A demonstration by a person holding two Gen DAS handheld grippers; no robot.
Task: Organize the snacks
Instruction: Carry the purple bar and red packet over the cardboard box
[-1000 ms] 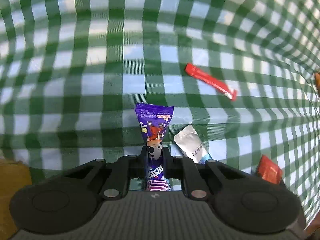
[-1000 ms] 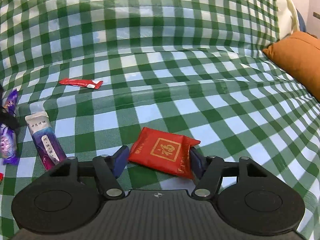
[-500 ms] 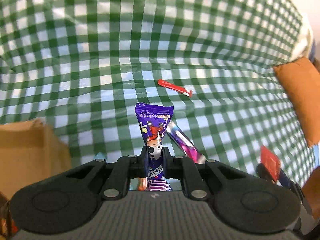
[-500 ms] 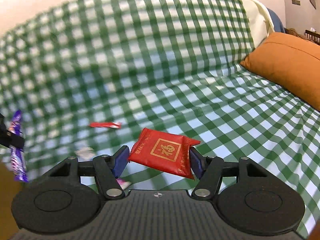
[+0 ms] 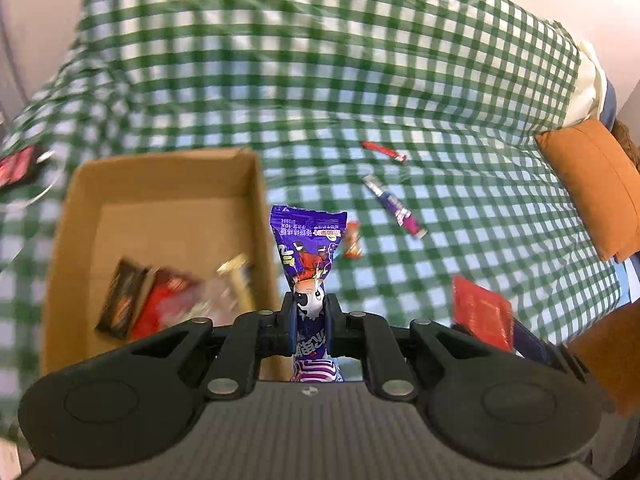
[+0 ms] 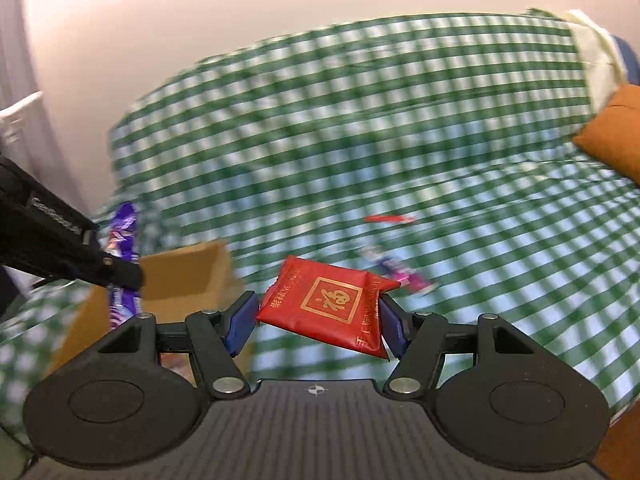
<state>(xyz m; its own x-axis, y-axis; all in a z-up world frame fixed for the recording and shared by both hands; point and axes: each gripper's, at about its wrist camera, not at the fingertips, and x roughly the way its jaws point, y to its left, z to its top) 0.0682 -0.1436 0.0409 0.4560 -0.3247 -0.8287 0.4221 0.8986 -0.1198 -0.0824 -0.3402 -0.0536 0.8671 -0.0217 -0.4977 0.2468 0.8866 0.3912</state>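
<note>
My left gripper (image 5: 307, 312) is shut on a purple snack packet (image 5: 307, 248) and holds it up in the air by the right wall of an open cardboard box (image 5: 256, 200). Several snacks lie in the box, among them a dark packet (image 5: 122, 300). My right gripper (image 6: 316, 320) is shut on a flat red packet (image 6: 328, 306) with a gold emblem; it also shows in the left wrist view (image 5: 482, 312). The left gripper with the purple packet (image 6: 120, 240) shows at the left of the right wrist view, above the box (image 6: 184, 276).
On the green checked cloth (image 5: 460, 248) lie a thin red stick (image 5: 384, 151), a purple and silver stick (image 5: 394, 206) and a small orange packet (image 5: 353, 240). An orange cushion (image 5: 600, 204) sits at the right. A red packet (image 5: 16, 166) lies far left.
Both grippers have lifted and swung left with their packets. The cardboard box has come fully into the left wrist view and into the right wrist view.
</note>
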